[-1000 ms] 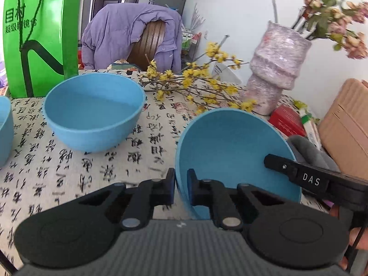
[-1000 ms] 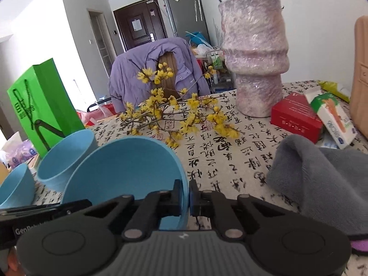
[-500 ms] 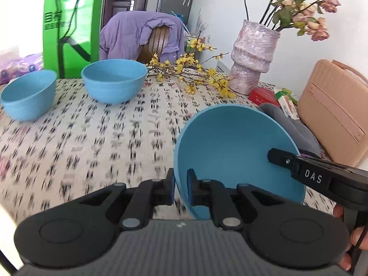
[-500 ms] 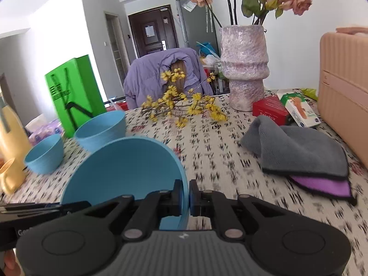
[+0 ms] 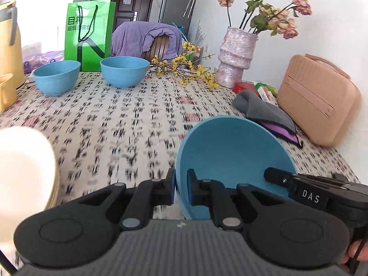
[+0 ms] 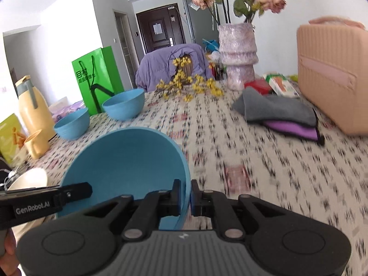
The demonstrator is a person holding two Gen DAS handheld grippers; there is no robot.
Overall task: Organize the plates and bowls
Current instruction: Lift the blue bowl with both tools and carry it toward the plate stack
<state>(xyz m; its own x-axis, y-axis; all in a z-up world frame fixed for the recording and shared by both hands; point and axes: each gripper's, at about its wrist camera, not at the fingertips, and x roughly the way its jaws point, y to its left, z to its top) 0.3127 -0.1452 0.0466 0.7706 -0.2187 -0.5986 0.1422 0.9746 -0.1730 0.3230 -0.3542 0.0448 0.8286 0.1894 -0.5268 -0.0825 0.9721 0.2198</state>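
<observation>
Grippers both clamped on one blue bowl (image 5: 232, 156). Left gripper (image 5: 181, 189) pinches the bowl's left rim, one pad outside, one inside the wall. Right gripper (image 6: 185, 195) pinches the opposite rim the same way, pads tight on the thin wall. Bowl is held up off the tablecloth (image 5: 128, 115) between the two tools, tilted so its hollow faces the cameras. In the left view the right tool's black finger reaches in from the lower right across the bowl's edge; in the right view the left tool's finger comes in from the lower left.

Just left of the held bowl, low in the left view, a stack of white plates (image 5: 23, 168), blurred and overexposed; count cannot be told. Same stack shows at the left edge of the right view.

Further out on the patterned tablecloth, two more blue bowls (image 5: 125, 70) (image 5: 57, 76) sit upright side by side, near but apart, in front of a green paper bag (image 5: 88, 34). Yellow jug (image 6: 33, 108) stands left of them. Yellow flower branches (image 5: 186, 71) lie beside a pink vase (image 5: 235, 57). Grey cloth (image 6: 276, 108) over a purple one lies to the right, next to a peach case (image 5: 319, 99). Tablecloth is motion-blurred.
</observation>
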